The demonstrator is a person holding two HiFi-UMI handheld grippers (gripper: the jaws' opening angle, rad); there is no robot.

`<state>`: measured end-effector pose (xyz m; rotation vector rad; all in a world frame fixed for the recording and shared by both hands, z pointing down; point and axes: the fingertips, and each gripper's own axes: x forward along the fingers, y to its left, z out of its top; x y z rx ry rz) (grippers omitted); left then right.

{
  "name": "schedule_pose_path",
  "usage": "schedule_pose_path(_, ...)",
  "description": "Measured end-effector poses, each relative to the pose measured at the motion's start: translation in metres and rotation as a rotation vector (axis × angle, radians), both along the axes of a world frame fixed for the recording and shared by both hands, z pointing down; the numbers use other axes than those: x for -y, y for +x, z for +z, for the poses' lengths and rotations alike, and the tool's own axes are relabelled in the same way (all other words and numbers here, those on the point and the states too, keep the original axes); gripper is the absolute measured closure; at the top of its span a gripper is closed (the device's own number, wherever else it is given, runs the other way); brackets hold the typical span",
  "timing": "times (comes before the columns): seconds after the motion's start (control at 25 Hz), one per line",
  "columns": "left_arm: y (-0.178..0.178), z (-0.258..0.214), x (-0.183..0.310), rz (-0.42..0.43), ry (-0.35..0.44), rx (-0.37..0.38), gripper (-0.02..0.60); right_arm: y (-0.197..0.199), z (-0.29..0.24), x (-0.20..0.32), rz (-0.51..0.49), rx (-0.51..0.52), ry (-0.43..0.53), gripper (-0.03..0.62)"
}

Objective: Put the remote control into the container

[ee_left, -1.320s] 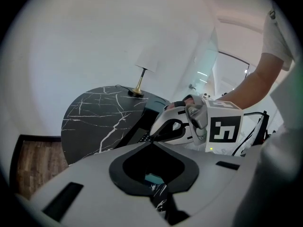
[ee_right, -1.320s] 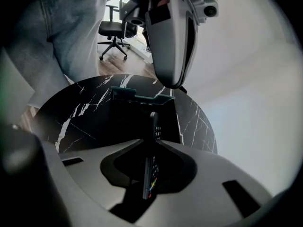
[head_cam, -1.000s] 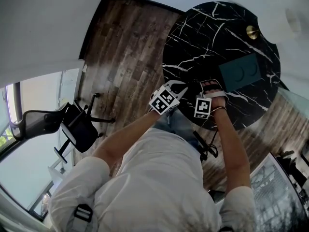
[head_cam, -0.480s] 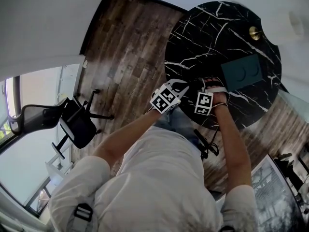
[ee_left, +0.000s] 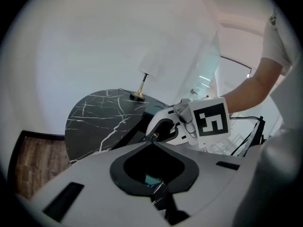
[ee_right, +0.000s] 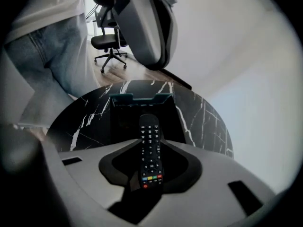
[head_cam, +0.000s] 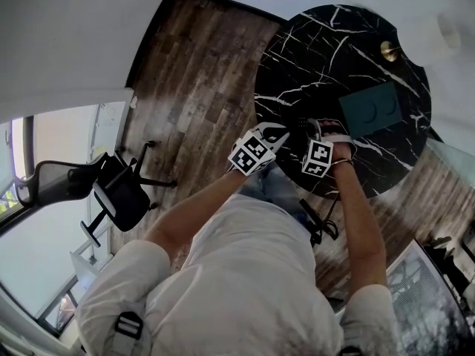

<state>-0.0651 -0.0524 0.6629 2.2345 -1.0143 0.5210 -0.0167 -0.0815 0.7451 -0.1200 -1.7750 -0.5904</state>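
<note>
Right gripper view: right gripper (ee_right: pixel 150 150) just opening around remote control (ee_right: pixel 149 129), container (ee_right: pixel 142 98) directly beyond.

Head view: high above the person's (head_cam: pixel 245 273) shoulders, facing steeply down. The round table (head_cam: pixel 326 58) is far off at upper right and the office chair (head_cam: pixel 119 191) at lower left. Left gripper view: low by the table's near edge, facing across it to the wall (ee_left: pixel 94 41). Right gripper view: close in, tilted down onto the container (ee_right: pixel 139 98), facing back toward the chair. All three share the table.
</note>
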Motion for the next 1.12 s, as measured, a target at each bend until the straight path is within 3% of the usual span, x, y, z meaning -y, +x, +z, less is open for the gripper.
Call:
schedule_pose_path(0.16, 0.002, -0.036, 0.002, 0.01, 0.055, -0.037, 0.574, -0.002, -0.066, 0.007, 0.181, 0.209, -0.005, 0.493)
schedule_pose_path(0.32, 0.006, -0.1, 0.01, 0.006, 0.155, -0.123, 0.574, 0.005, -0.163, 0.015, 0.45, 0.555, -0.051, 0.571)
schedule_pose_path(0.48, 0.016, -0.18, 0.014, 0.015, 0.308, -0.194, 0.575, 0.028, -0.273, 0.014, 0.711, 0.931, -0.093, 0.583)
schedule_pose_path(0.56, 0.025, -0.221, 0.014, 0.029, 0.388, -0.234, 0.575, 0.042, -0.329, 0.009, 0.772, 1.114, -0.09, 0.583)
schedule_pose_path(0.68, 0.039, -0.285, 0.008, 0.031, 0.475, -0.295, 0.575, 0.062, -0.398, -0.016, 0.813, 1.297, -0.072, 0.585)
schedule_pose_path(0.96, 0.07, -0.395, -0.024, 0.061, 0.668, -0.4, 0.575, 0.08, -0.488, -0.078, 0.868, 1.523, -0.034, 0.585)
schedule_pose_path(1.12, 0.088, -0.422, -0.05, 0.125, 0.693, -0.4, 0.575, 0.084, -0.5, -0.102, 0.885, 1.533, 0.004, 0.586)
